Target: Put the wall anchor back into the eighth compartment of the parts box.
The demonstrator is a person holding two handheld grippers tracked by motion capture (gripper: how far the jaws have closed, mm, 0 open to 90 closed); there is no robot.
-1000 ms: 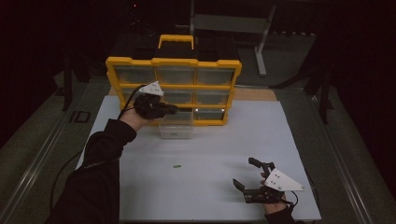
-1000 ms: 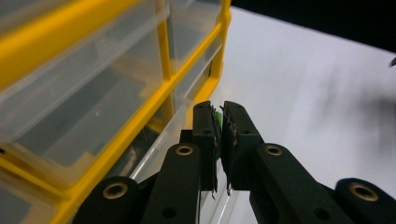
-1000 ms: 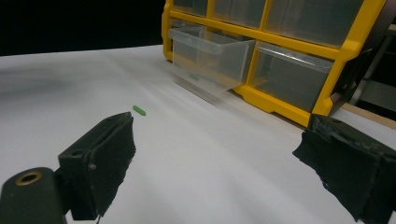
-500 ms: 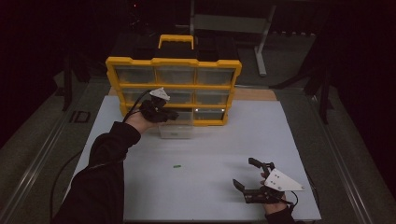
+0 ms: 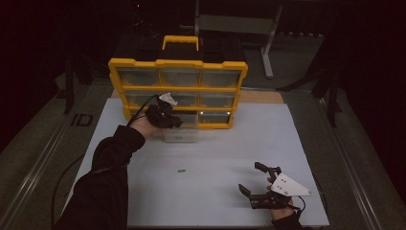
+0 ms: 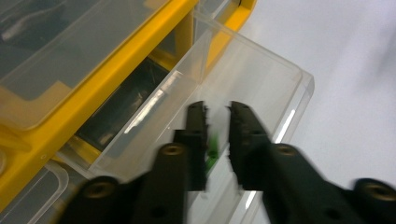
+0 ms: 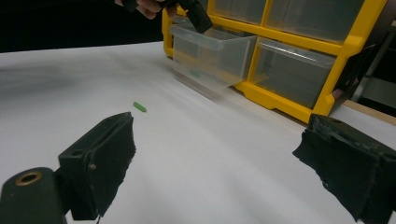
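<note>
My left gripper (image 5: pixel 178 123) (image 6: pixel 217 109) hangs over a clear plastic drawer (image 5: pixel 181 135) (image 6: pixel 261 70) (image 7: pixel 210 56) that is pulled out of the bottom row of the yellow organizer (image 5: pixel 177 64). Its jaws have just been opening and stand a little apart. A small green piece (image 6: pixel 214 144) shows blurred between and below them, inside the drawer, with no pad pressing on it. Another green piece (image 5: pixel 181 170) (image 7: pixel 139 107) lies on the white tabletop. My right gripper (image 5: pixel 250 177) (image 7: pixel 219 140) rests open and wide at the front right, with nothing between its jaws.
The organizer stands upright at the back of the white table (image 5: pixel 239 143), its other clear drawers pushed in. A black case with a yellow handle (image 5: pixel 181 43) sits behind it. The person's dark sleeve (image 5: pixel 105 182) crosses the table's left side.
The left hand has sunk slightly toward the pulled-out drawer. The right gripper has stayed where it was.
</note>
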